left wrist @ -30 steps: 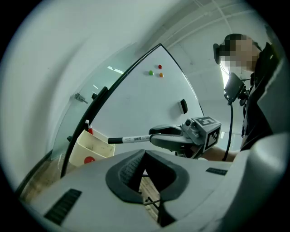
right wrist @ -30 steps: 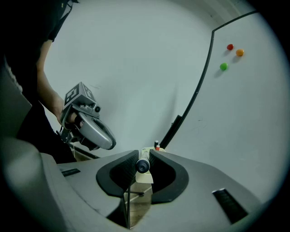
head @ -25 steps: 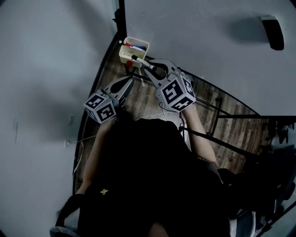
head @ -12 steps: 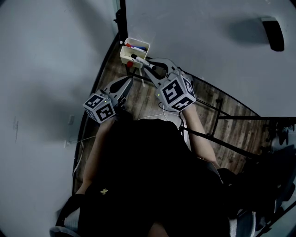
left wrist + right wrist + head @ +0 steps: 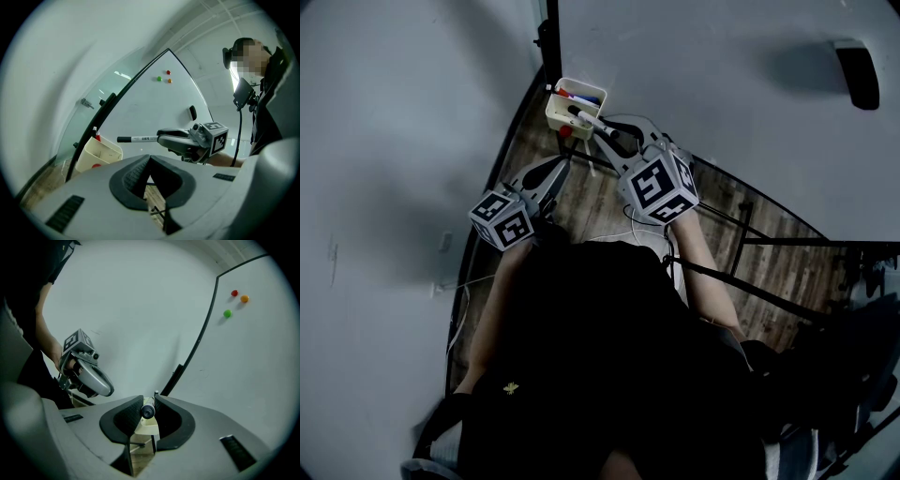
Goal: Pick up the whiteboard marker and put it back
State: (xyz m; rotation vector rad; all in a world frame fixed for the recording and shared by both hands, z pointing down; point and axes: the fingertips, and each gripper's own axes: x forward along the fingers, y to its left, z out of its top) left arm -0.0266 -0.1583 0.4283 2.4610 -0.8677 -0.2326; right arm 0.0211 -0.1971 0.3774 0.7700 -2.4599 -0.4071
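Right now the put-back step is underway, with the pick-up already done. Starting at the left, the left gripper (image 5: pixel 150 157) is idling level and off to the side. Its jaws are resting together with nothing between them, and it is taking no part in the job. Ahead of it and a little to its left, the cream pen box (image 5: pixel 101 152) is hanging at the dark frame of the whiteboard (image 5: pixel 154 103), with a red pen (image 5: pixel 97 137) poking up out of it.

Moving rightward, the whiteboard marker (image 5: pixel 140 138) is lying crosswise in front of the left gripper, black cap leading toward the box. The cap end is hovering over the box's open top but, by my reading, is not yet down inside. Further right, the right gripper (image 5: pixel 148 405) is pinching the marker's rear part between its pads, jaws partly closed to the barrel's width. It is tilting slightly downward, so the marker is aiming straight out from its tips at the box just beyond.

The next move, as I am judging it, is calling for a short push forward and down so the cap end is entering the box, clear of the pens already standing there. Only then are the jaws opening to let the marker slide in. Letting go too early is risking the marker tipping off the rim and falling to the wooden floor (image 5: pixel 591 197) below.
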